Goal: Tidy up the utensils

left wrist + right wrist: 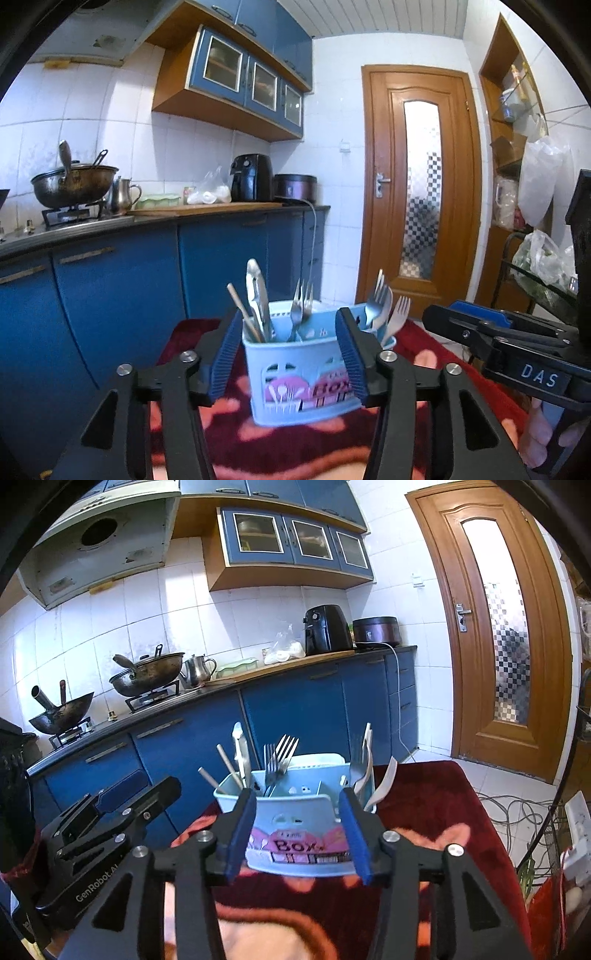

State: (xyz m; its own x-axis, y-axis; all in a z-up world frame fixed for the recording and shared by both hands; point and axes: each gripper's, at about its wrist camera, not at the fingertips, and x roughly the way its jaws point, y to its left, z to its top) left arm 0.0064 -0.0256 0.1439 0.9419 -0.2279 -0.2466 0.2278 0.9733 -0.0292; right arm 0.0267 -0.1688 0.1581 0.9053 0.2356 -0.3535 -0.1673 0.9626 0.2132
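Forks (301, 306) upright in slotted plastic holder (295, 373).

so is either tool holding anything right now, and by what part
Nothing is held. The left tool and right tool are both open, fingers either side of the blue utensil box without visibly clamping it.

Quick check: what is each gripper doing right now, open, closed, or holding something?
Left gripper: open, empty, facing the light-blue plastic utensil caddy.
Right gripper: open, empty.
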